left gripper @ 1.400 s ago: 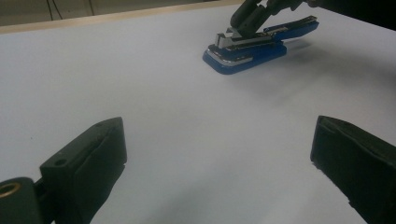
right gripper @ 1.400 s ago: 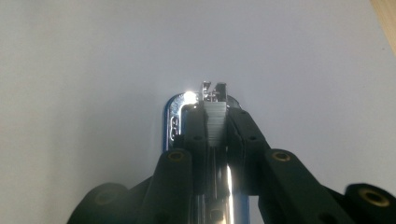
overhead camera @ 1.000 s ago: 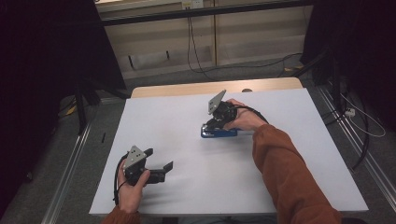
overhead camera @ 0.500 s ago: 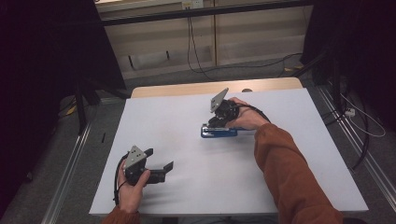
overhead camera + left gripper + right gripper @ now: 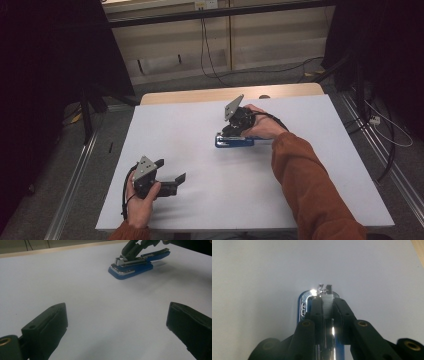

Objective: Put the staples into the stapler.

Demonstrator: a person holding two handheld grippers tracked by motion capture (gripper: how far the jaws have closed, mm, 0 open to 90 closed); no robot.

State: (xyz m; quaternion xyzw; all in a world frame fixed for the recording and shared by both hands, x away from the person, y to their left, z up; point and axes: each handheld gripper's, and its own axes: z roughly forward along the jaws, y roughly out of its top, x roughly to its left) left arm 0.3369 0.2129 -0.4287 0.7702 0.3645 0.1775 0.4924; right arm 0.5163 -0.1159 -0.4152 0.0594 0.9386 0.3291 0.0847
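A blue stapler (image 5: 235,142) (image 5: 131,266) lies near the middle of the white table (image 5: 310,165), its chrome magazine exposed. My right gripper (image 5: 231,131) (image 5: 327,300) points down onto the stapler's front end. Its jaws are shut on a ribbed silver strip of staples (image 5: 327,308) above the chrome base (image 5: 303,306). The left gripper view also shows that gripper (image 5: 127,252) on the magazine. My left gripper (image 5: 171,170) (image 5: 117,322) rests near the table's front left, open wide, with nothing between its pads (image 5: 50,322).
A wooden strip (image 5: 200,95) runs along the table's far edge. Cables (image 5: 210,55) trail over the floor behind it, and metal rails (image 5: 75,170) flank the table. Bare white table surface lies between the two grippers.
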